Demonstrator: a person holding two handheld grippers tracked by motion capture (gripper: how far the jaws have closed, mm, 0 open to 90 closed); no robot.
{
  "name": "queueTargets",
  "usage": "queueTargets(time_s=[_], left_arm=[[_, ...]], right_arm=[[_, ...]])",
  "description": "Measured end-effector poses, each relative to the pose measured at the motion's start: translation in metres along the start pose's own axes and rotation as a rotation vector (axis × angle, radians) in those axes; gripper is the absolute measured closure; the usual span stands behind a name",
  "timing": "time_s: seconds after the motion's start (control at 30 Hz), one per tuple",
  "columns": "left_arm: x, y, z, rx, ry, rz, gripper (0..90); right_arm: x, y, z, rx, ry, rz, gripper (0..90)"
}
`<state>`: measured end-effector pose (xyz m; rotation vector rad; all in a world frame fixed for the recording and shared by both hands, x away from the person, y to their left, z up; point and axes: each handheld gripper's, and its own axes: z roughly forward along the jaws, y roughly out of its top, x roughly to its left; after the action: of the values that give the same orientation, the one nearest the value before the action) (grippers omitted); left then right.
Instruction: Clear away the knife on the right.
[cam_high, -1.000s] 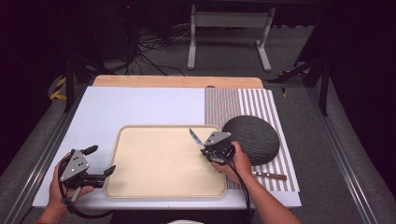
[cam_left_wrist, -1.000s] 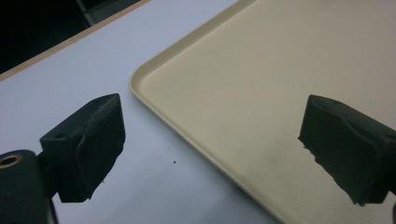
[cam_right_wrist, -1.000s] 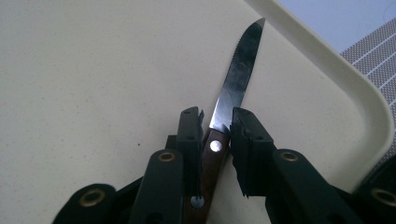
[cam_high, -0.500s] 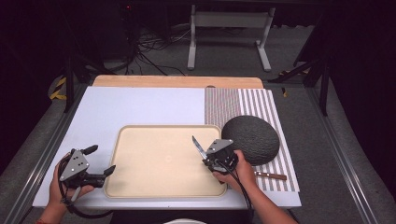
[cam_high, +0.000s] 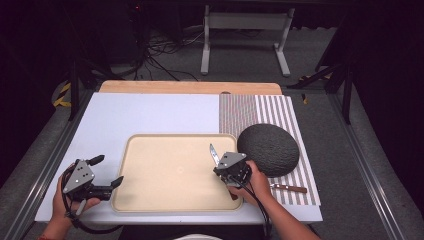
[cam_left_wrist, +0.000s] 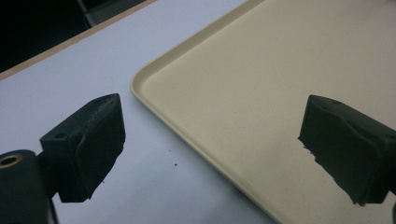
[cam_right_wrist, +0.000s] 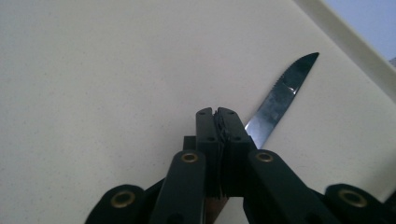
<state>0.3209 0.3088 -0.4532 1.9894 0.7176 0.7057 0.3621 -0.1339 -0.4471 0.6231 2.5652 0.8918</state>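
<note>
Near the right edge of the tray (cam_high: 150, 200), we find the right gripper (cam_high: 223, 168) clamped on the knife (cam_right_wrist: 281, 97); the thin handle may swivel and the blade tip gouge the tray. The left gripper (cam_high: 106, 171) stands open.

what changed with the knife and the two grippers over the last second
The right gripper drifted slightly toward the tray's near right corner, carrying the knife with it; its jaws have just been closing and now sit clamped on the knife, blade pointing out over the tray. The left gripper stayed put, jaws open at the tray's left edge. The dark round mat and the second knife lie unmoved.
</note>
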Motion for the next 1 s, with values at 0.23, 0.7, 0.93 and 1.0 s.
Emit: queueTargets(time_s=[0.23, 0.7, 0.93, 1.0], left_arm=[[-0.001, 0.000, 0.000, 0.005, -0.004, 0.001, 7.7], [-0.001, 0.002, 0.000, -0.011, -0.017, 0.008, 7.8], [-0.001, 0.003, 0.003, -0.008, -0.024, 0.014, 7.8], [0.000, 0.003, 0.003, -0.012, -0.024, 0.018, 7.8]], right_arm=[[-0.005, -0.004, -0.002, 0.018, -0.002, 0.027, 90.0], [-0.019, -0.015, -0.010, 0.024, -0.010, 0.076, 90.0], [-0.024, -0.019, -0.012, 0.021, -0.006, 0.070, 89.0], [-0.026, -0.019, -0.012, 0.020, -0.004, 0.071, 88.7]])
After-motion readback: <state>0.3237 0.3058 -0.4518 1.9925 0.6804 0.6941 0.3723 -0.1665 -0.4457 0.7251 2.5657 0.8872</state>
